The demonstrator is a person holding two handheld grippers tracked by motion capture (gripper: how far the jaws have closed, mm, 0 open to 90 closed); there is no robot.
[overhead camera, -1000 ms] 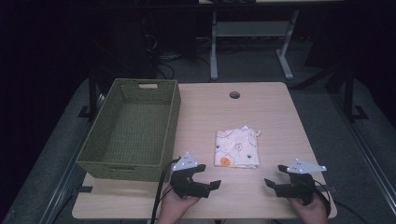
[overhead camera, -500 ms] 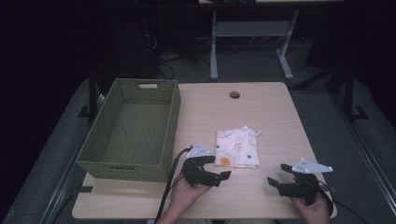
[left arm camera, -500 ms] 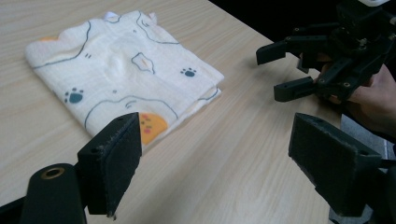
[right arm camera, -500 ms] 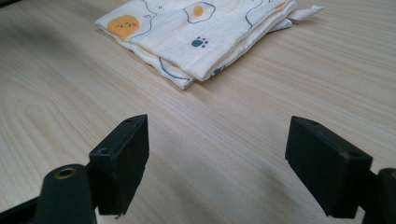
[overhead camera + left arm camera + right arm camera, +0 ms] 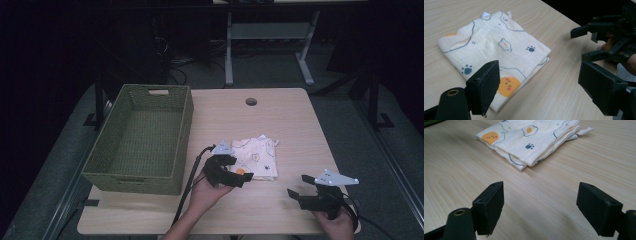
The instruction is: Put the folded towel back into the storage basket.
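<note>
Our left gripper [image 5: 537, 87], jaws wide, hovers at the near edge of the folded cloth [image 5: 254, 157] beside the basket [image 5: 140, 137]; our right gripper [image 5: 544, 207] waits wide. A shallow pinch may lift one layer, unfolding the cloth.

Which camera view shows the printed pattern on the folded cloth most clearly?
The left gripper view: the folded cloth lies close, prints sharp. The right gripper view shows its layered edge from lower down. The high view shows it small, beside the basket.

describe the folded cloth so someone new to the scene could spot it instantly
On the light wooden table, right of the green woven basket, lies a folded cloth near the middle, just beyond the open left claw. It is the one soft, flat item: cream fabric printed with paw prints, fried eggs and orange faces.
</note>
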